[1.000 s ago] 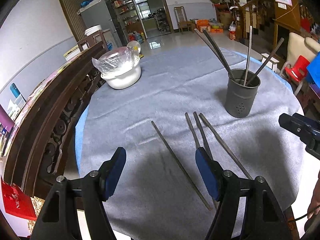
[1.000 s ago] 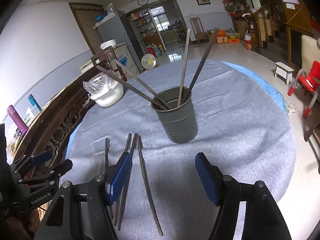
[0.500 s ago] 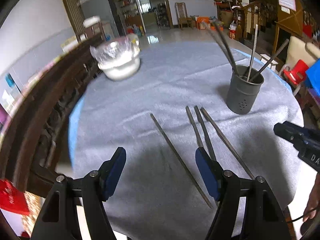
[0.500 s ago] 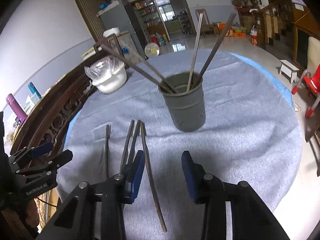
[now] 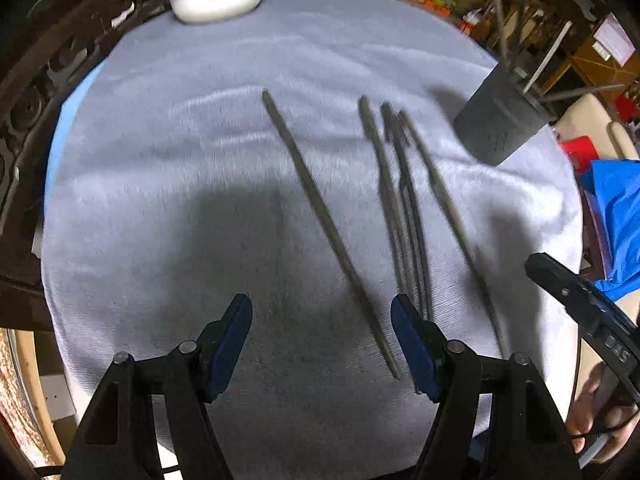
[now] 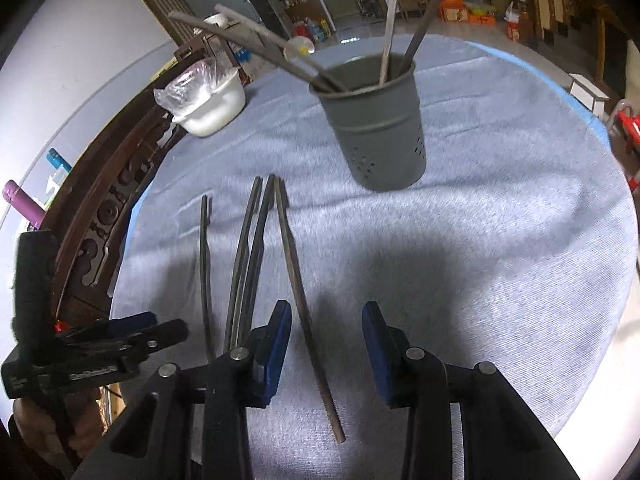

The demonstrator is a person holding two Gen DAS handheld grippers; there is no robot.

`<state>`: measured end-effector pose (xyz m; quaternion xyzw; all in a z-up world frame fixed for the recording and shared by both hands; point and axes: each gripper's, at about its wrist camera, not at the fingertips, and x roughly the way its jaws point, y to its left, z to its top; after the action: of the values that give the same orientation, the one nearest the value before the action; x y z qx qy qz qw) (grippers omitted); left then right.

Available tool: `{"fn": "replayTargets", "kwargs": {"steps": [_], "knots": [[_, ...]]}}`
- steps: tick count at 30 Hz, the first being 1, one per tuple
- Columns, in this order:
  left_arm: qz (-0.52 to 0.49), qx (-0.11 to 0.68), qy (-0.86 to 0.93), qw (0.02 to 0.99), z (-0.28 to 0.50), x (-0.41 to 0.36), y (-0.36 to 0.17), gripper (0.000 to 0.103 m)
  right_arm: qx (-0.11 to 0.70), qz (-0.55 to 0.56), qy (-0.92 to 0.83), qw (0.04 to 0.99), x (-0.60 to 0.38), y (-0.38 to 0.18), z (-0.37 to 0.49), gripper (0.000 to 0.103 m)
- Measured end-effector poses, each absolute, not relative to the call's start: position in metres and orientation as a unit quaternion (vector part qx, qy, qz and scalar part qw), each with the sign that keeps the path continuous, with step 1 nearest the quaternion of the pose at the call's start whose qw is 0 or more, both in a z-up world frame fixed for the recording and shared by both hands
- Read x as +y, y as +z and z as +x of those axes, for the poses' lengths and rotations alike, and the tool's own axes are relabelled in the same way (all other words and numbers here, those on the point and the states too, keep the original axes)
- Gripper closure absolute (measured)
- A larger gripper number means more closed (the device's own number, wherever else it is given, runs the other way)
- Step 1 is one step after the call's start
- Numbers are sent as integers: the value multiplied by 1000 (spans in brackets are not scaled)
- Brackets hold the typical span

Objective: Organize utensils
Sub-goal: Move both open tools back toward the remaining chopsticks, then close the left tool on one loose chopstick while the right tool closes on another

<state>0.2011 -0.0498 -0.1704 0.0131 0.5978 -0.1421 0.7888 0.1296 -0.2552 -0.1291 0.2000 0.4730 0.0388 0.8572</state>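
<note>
Several dark chopsticks lie side by side on the grey cloth (image 5: 168,200). In the left wrist view, one single chopstick (image 5: 320,216) lies left of the others. My left gripper (image 5: 322,340) hangs open over its near end, which shows close to the right pad. In the right wrist view, the rightmost chopstick (image 6: 304,312) runs between the half-narrowed jaws of my right gripper (image 6: 326,344), and neither pad touches it. The grey perforated holder (image 6: 376,128) stands beyond with several chopsticks leaning in it. It also shows as the holder (image 5: 496,120) at the upper right of the left wrist view.
A white bowl (image 6: 208,100) covered in plastic film stands at the cloth's far left, next to a dark carved wooden rail (image 6: 100,208). The left gripper's body (image 6: 100,340), with a hand on it, shows at the left edge. The table's round edge drops off to the right.
Both grippers have sunk toward the cloth, and the left one has tipped steeply down. The right jaws have narrowed around the rightmost chopstick. The left jaws are unchanged.
</note>
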Motion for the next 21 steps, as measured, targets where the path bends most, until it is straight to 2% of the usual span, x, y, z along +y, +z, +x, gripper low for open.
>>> {"fn": "replayTargets", "kwargs": {"steps": [9, 12, 17, 21], "knots": [[-5, 608, -141, 781, 209, -54, -179, 31, 500, 203, 40, 841, -253, -143, 133, 62], [13, 607, -134, 783, 211, -60, -182, 41, 511, 200, 43, 835, -253, -145, 134, 62], [34, 601, -129, 788, 219, -72, -185, 48, 531, 200, 57, 822, -250, -149, 135, 62], [48, 592, -130, 794, 229, -77, -187, 62, 555, 189, 62, 808, -242, -158, 137, 62]]}}
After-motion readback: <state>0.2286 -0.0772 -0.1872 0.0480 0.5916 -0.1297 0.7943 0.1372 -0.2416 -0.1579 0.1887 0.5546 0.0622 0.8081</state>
